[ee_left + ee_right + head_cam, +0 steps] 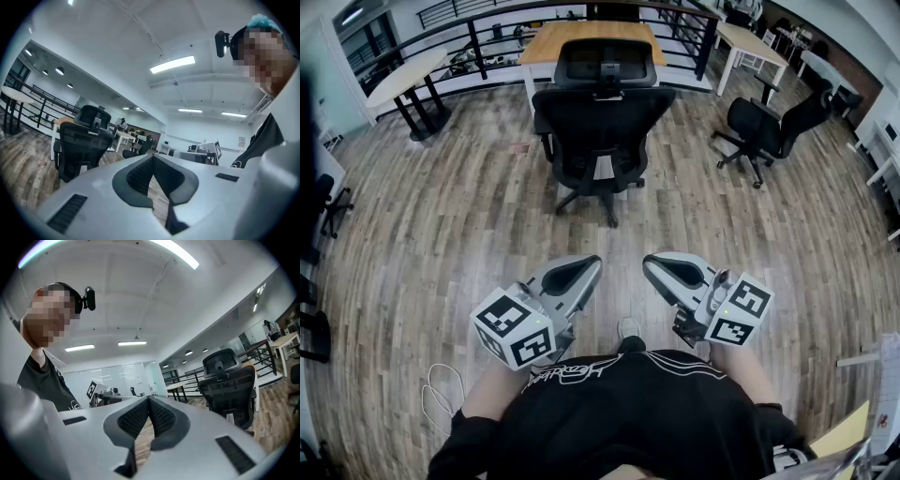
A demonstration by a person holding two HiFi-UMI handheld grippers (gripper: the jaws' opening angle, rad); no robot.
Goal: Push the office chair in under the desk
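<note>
A black office chair [602,122] stands on the wood floor with its back toward me, pulled out in front of a wooden-topped desk [591,37]. Both grippers are held level near my body, well short of the chair and not touching it. My left gripper [593,263] is shut with nothing between its pads, and so is my right gripper [648,263]. The left gripper view has the chair [80,140] at its left, beyond the closed left gripper [152,157]. In the right gripper view the chair [230,385] stands at the right, past the closed right gripper [149,399].
A second black chair [769,129] stands at the right near white desks [752,42]. A light table on black legs [408,80] is at the far left, with a black railing [487,33] behind the desks. A white cable [441,394] lies on the floor at lower left.
</note>
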